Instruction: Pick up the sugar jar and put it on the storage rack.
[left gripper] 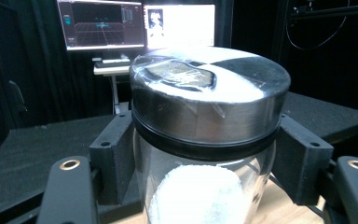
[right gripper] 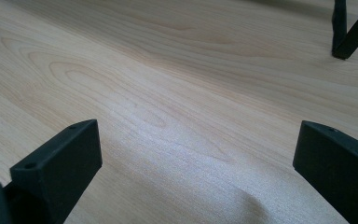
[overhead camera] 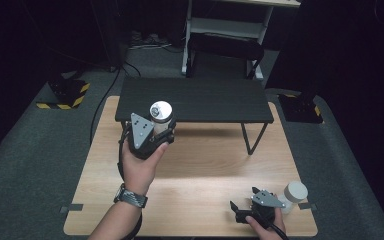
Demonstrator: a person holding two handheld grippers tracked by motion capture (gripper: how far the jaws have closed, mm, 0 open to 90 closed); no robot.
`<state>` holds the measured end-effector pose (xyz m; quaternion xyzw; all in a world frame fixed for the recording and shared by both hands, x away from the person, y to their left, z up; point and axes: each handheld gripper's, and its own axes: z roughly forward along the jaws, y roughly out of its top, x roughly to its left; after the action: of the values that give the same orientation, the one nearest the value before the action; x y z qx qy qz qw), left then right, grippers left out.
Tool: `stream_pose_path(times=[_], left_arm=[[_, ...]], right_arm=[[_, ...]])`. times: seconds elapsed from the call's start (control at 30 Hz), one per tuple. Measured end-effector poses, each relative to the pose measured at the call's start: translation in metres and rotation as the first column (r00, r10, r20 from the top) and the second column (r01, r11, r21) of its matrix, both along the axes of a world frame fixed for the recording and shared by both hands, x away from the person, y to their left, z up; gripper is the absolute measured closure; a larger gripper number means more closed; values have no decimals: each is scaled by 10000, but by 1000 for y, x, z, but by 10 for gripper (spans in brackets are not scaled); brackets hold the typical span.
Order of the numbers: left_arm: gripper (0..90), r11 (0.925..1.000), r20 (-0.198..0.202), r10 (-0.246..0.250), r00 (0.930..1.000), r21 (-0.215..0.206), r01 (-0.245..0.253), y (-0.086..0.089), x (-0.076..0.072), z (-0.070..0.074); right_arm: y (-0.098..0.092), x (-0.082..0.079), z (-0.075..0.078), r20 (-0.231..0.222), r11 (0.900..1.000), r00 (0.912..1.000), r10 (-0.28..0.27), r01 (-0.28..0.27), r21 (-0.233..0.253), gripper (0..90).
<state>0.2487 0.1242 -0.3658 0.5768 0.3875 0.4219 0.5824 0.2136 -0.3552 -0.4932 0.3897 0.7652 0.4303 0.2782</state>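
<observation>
My left gripper (overhead camera: 163, 129) is shut on a clear jar (overhead camera: 160, 116) with a silver lid, held upright above the wooden table (overhead camera: 200, 165) near the front left edge of the black shelf (overhead camera: 195, 100). In the left gripper view the jar (left gripper: 205, 121) stands between both jaws, with white powder in its lower part. My right gripper (overhead camera: 244, 201) rests low at the table's front right, jaws open and nothing between them; in the right gripper view its gripper (right gripper: 196, 168) looks along bare wood. A second white-lidded jar (overhead camera: 293, 195) stands just right of that hand.
The black shelf stands on thin metal legs (overhead camera: 247, 137) at the back of the table; one leg foot (right gripper: 349, 37) shows ahead of the right gripper. Two lit monitors (left gripper: 135, 23) lie beyond the shelf. Grey carpet surrounds the table.
</observation>
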Motion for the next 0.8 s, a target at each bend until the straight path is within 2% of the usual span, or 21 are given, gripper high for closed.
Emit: stream_pose_path(times=[0.37, 0.53, 0.67, 0.8], left_arm=[[317, 9996, 165, 291, 9994, 31, -292, -6, 30, 8], [316, 9990, 53, 426, 9991, -103, -425, -9, 45, 10], [317, 9978, -110, 526, 9986, -389, -530, -10, 56, 10], [317, 9966, -280, 769, 9966, -291, -777, -13, 68, 8]], right_arm=[[0, 0, 0, -5, 10000, 10000, 31, -31, 20, 6], [-1, 0, 0, -2, 10000, 10000, 68, -68, 34, 6], [-2, 0, 0, 11, 10000, 10000, 86, -86, 47, 6], [-2, 1, 0, 14, 9999, 9999, 153, -153, 0, 6]])
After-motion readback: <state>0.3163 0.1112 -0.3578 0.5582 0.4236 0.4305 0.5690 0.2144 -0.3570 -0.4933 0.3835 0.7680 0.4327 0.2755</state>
